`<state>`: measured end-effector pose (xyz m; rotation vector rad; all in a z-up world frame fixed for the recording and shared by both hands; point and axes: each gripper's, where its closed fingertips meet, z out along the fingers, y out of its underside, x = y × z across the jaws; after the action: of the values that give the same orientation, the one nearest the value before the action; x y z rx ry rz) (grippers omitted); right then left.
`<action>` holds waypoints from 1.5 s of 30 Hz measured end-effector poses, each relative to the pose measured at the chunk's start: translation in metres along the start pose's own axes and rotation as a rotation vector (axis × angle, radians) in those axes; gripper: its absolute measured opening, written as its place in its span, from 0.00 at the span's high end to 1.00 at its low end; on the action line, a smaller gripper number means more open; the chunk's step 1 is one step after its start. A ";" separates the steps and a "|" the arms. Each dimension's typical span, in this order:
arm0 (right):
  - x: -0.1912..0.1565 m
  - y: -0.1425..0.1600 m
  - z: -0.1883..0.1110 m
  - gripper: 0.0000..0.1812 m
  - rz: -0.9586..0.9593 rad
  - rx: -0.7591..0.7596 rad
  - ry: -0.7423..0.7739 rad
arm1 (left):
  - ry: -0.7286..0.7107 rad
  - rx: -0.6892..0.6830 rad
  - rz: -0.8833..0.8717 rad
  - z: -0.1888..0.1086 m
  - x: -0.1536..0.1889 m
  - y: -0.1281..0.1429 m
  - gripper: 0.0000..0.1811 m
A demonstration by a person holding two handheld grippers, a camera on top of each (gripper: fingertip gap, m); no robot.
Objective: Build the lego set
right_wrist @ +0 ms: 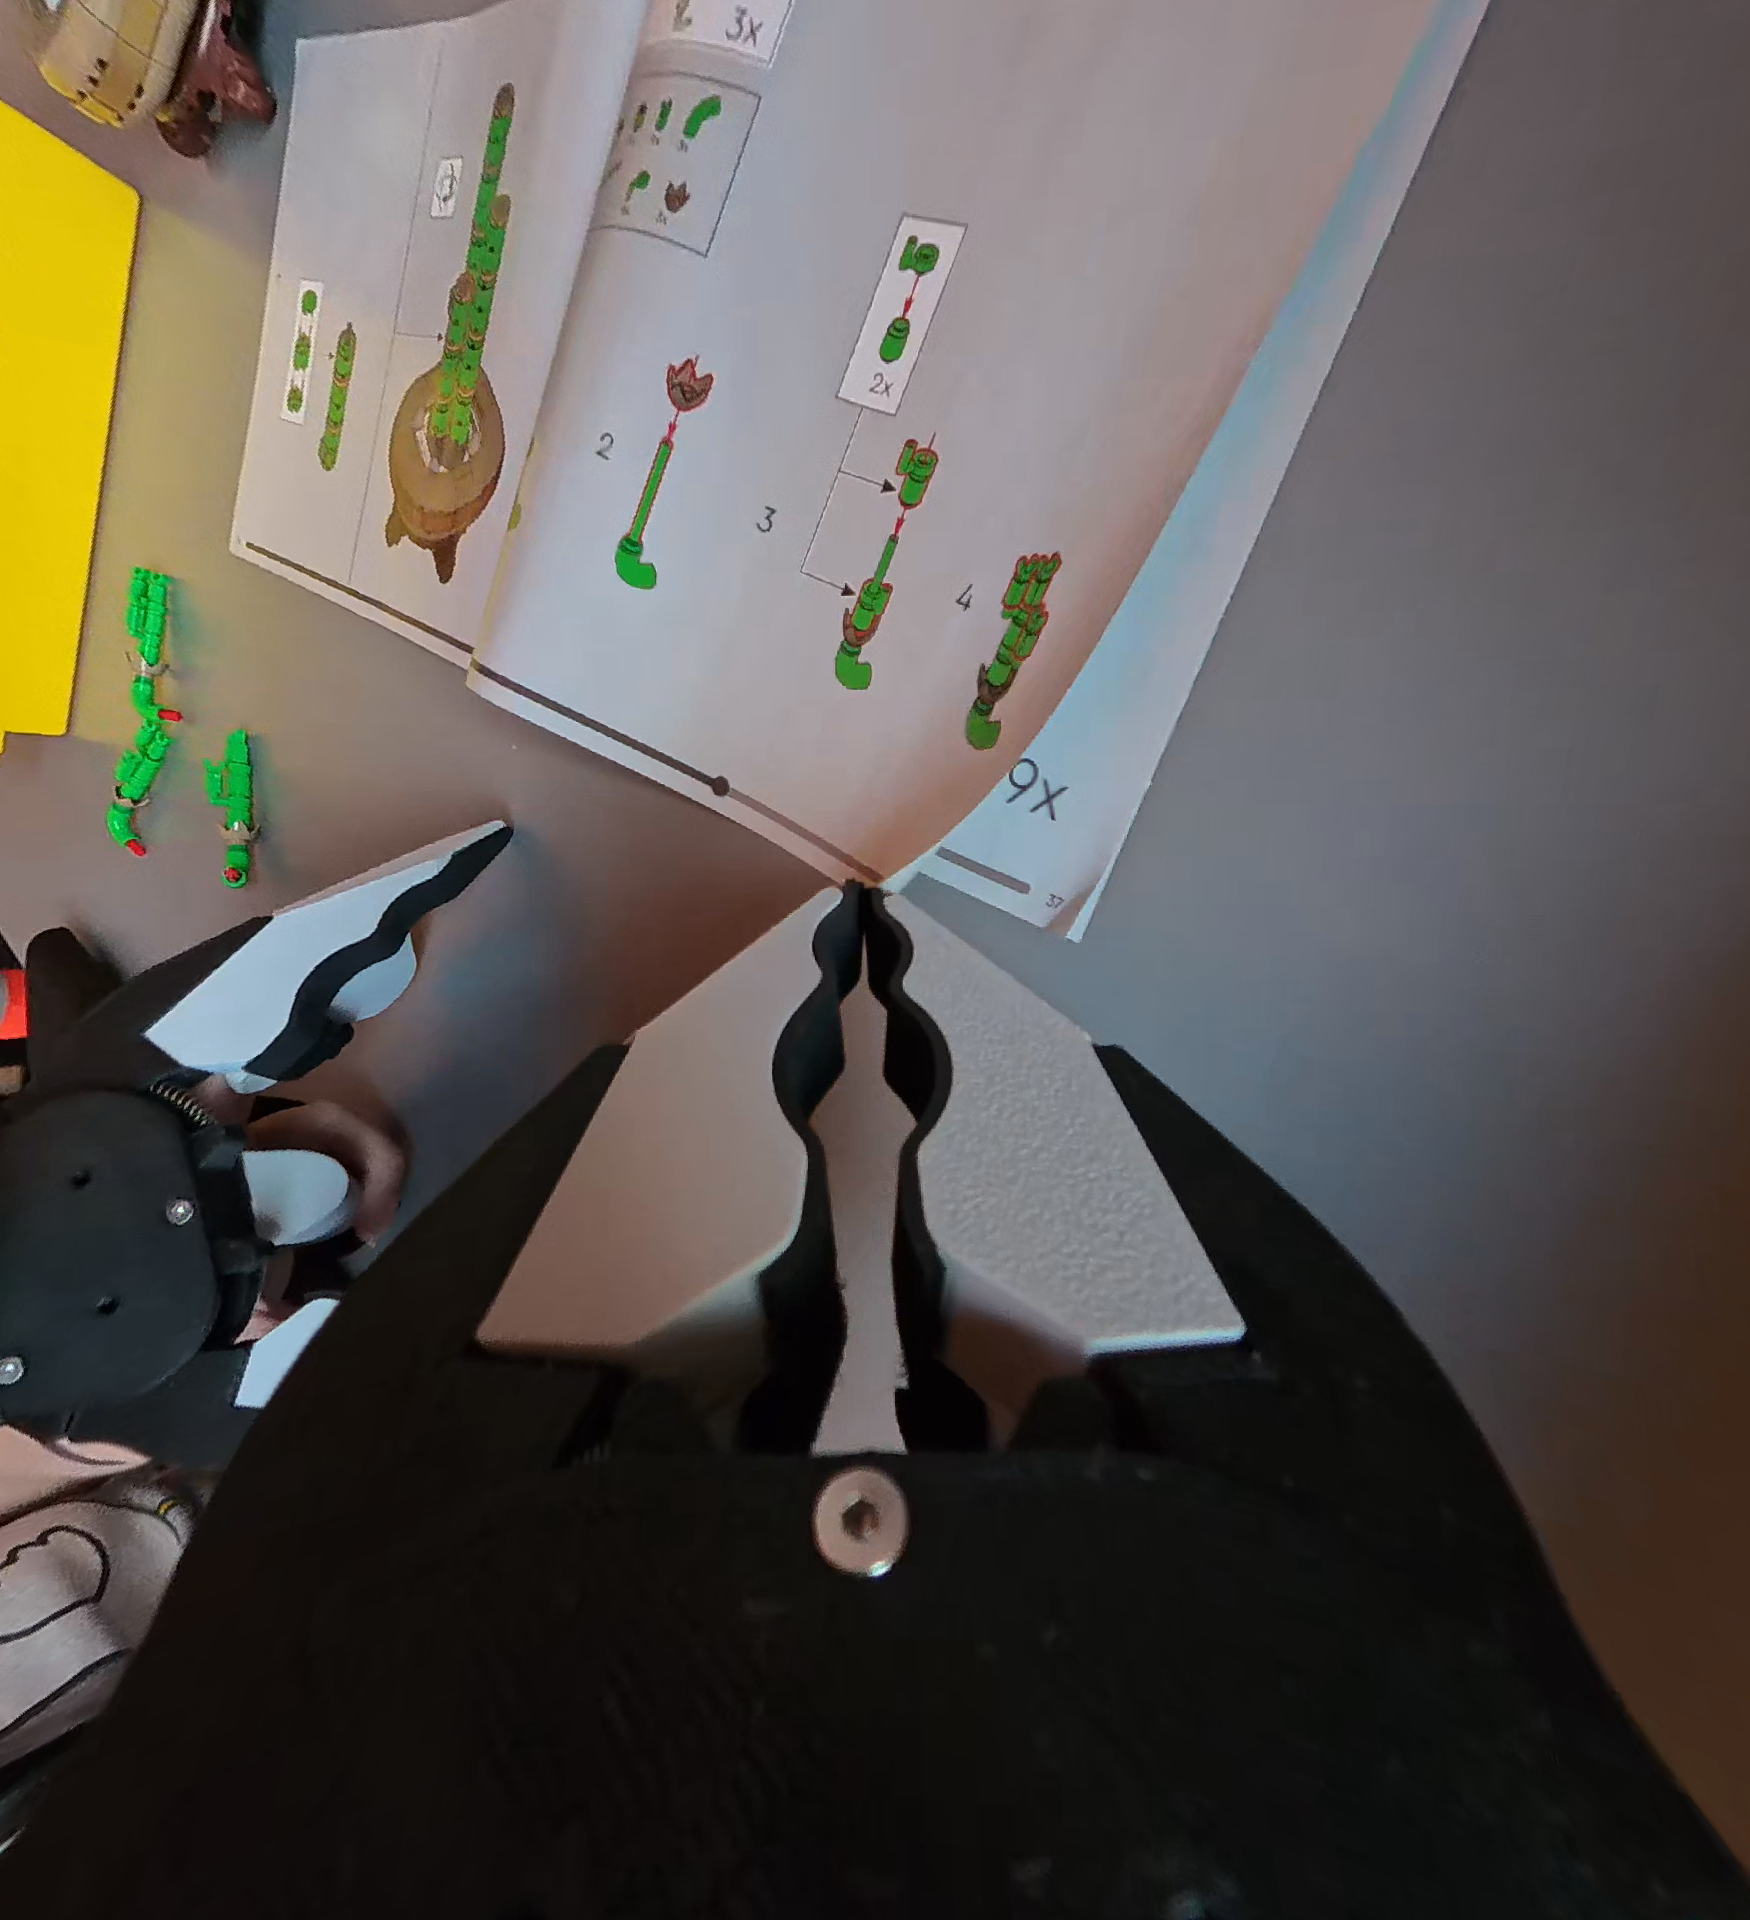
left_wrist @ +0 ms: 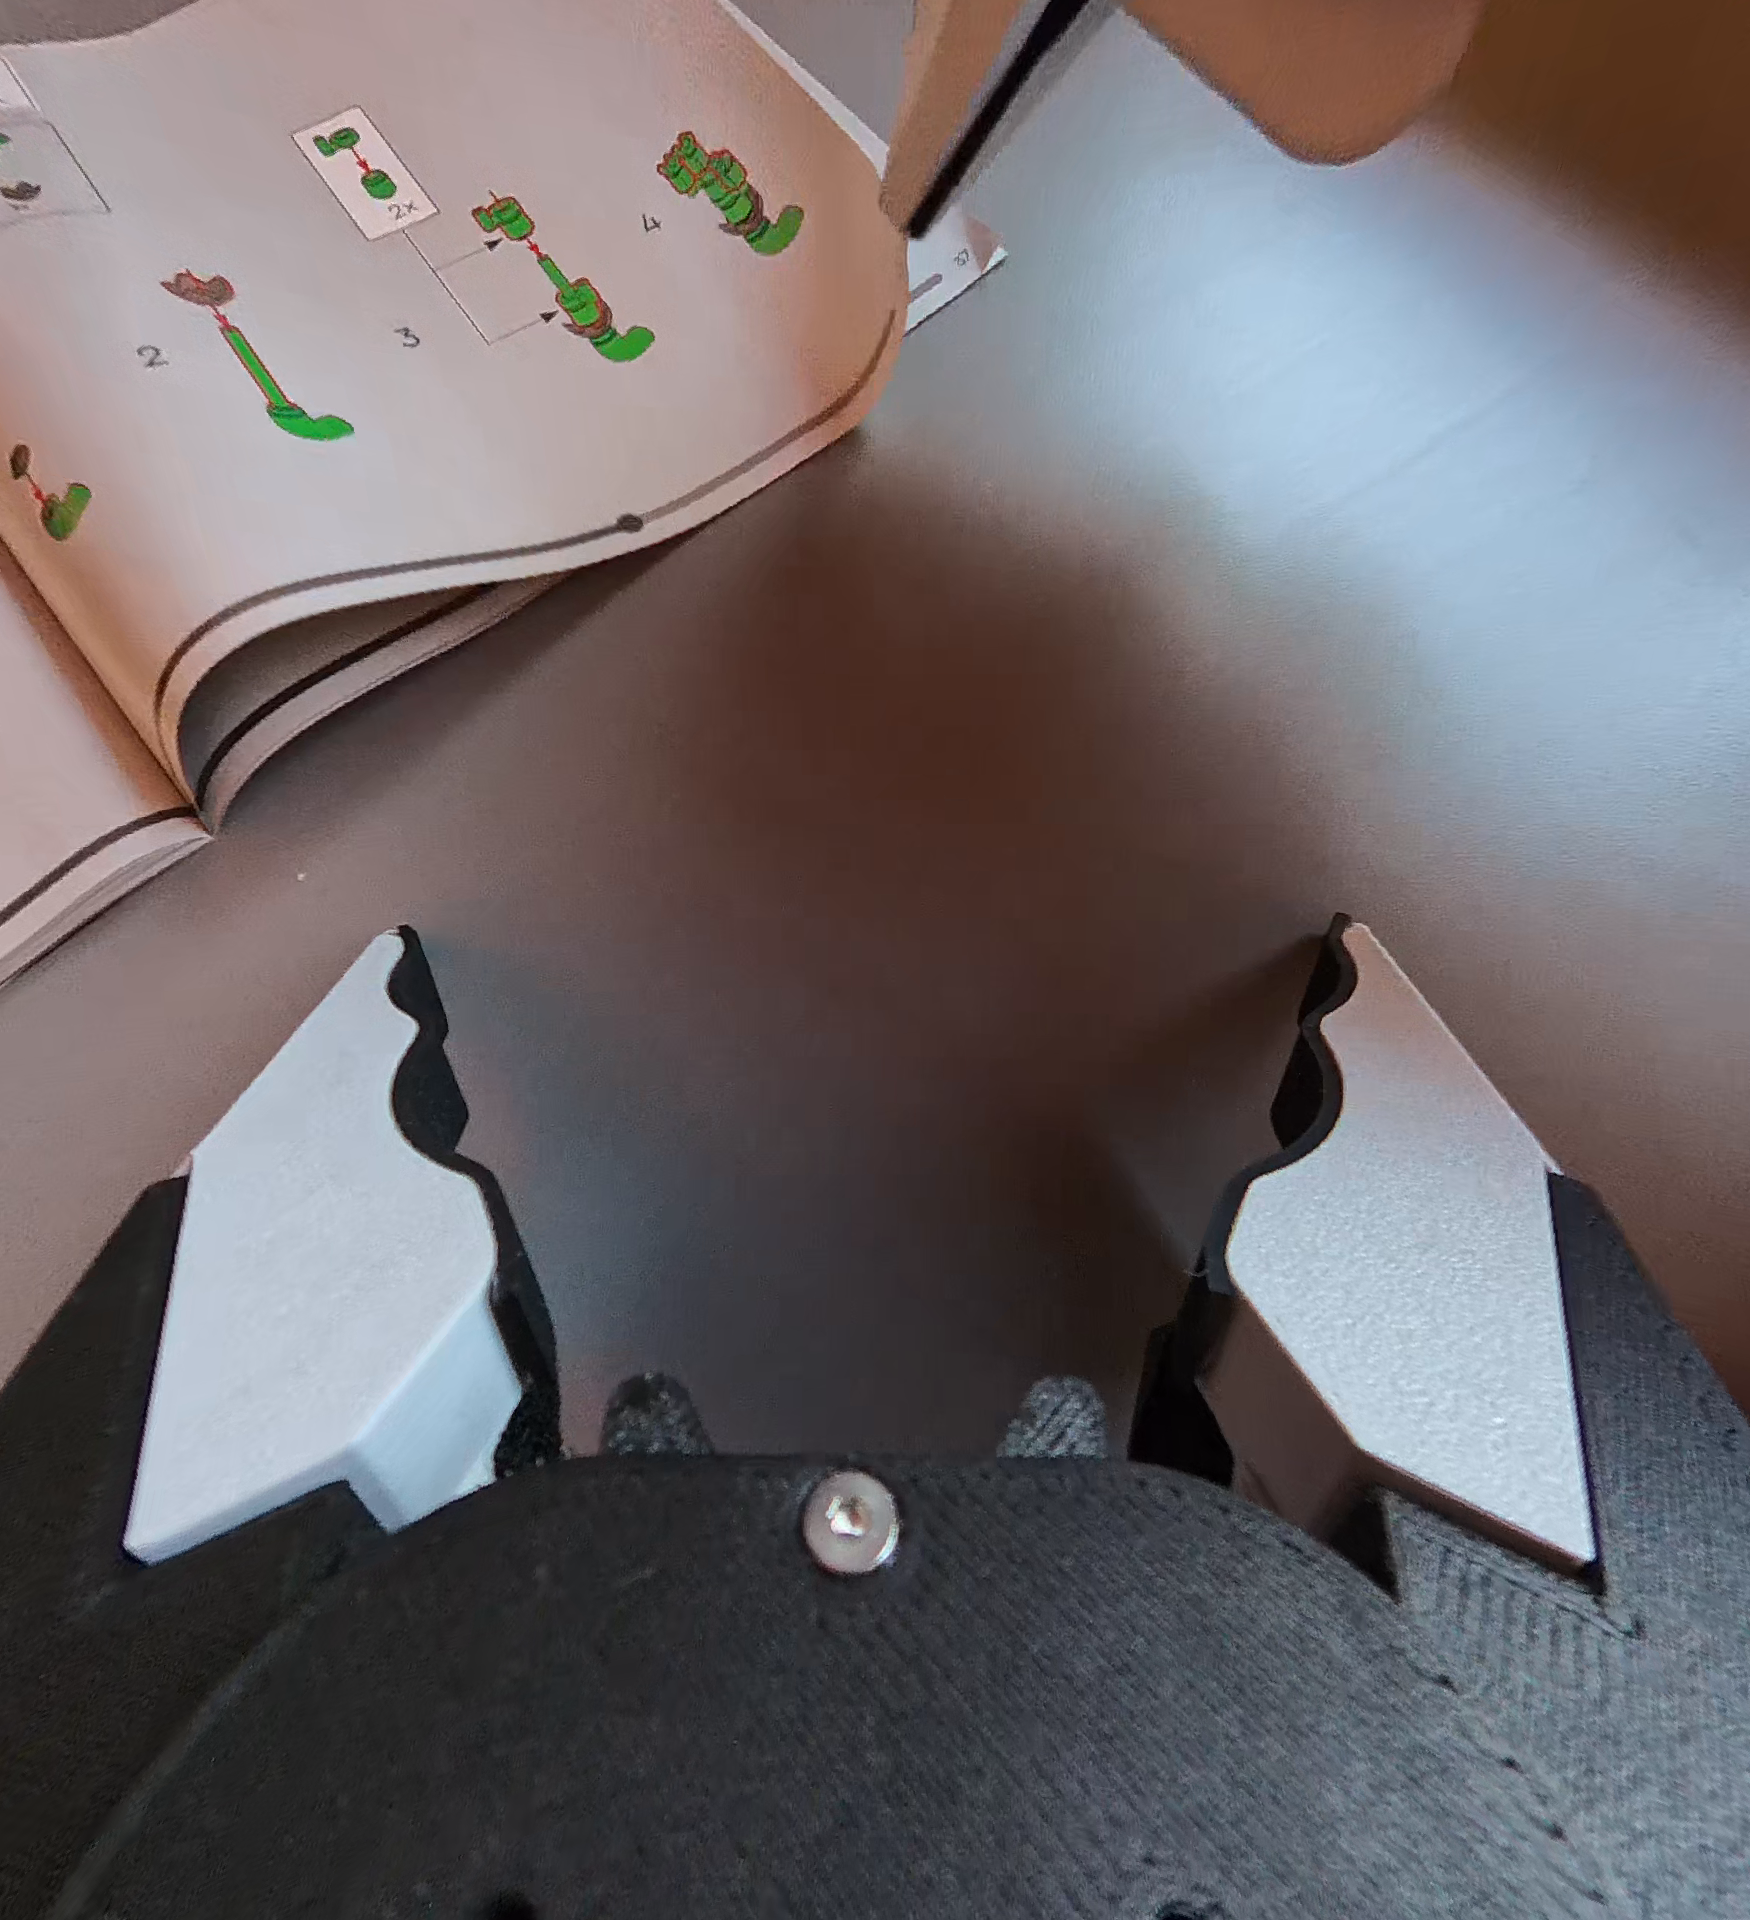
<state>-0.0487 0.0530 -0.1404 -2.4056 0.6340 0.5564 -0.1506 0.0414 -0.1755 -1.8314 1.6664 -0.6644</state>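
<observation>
The open instruction booklet (right_wrist: 746, 468) lies on the grey table (left_wrist: 1266, 623). My right gripper (right_wrist: 863, 891) is shut on the lower corner of its right-hand page and holds that page curled up off the pages beneath. The lifted page (left_wrist: 383, 364) also shows in the left wrist view, with the right gripper (left_wrist: 907, 208) at its corner. My left gripper (left_wrist: 871, 930) is open and empty just above bare table, to the right of the booklet. Two green lego stems (right_wrist: 146, 707) (right_wrist: 235, 805) lie on the table left of the booklet.
A yellow box (right_wrist: 9, 436) lies at the far left. A tan and brown lego build (right_wrist: 123, 62) stands beyond it at the top left. The left gripper (right_wrist: 424, 1008) and the hand (right_wrist: 372, 1164) holding it show at the left of the right wrist view. The tips of one gripper are about 12 centimeters away from the tips of the other.
</observation>
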 end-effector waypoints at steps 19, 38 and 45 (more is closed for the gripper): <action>0.005 -0.005 0.004 1.00 0.031 0.028 -0.076 | -0.059 0.168 0.178 0.002 -0.011 -0.059 0.51; 0.010 -0.007 0.007 1.00 0.031 0.021 -0.072 | -0.014 0.132 0.326 0.072 0.003 -0.100 0.83; 0.010 -0.008 0.002 1.00 0.028 0.040 -0.082 | 0.032 0.119 0.301 0.073 0.007 -0.096 0.94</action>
<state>-0.0367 0.0574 -0.1434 -2.3275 0.6380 0.6447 -0.0306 0.0465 -0.1606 -1.4550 1.8334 -0.6485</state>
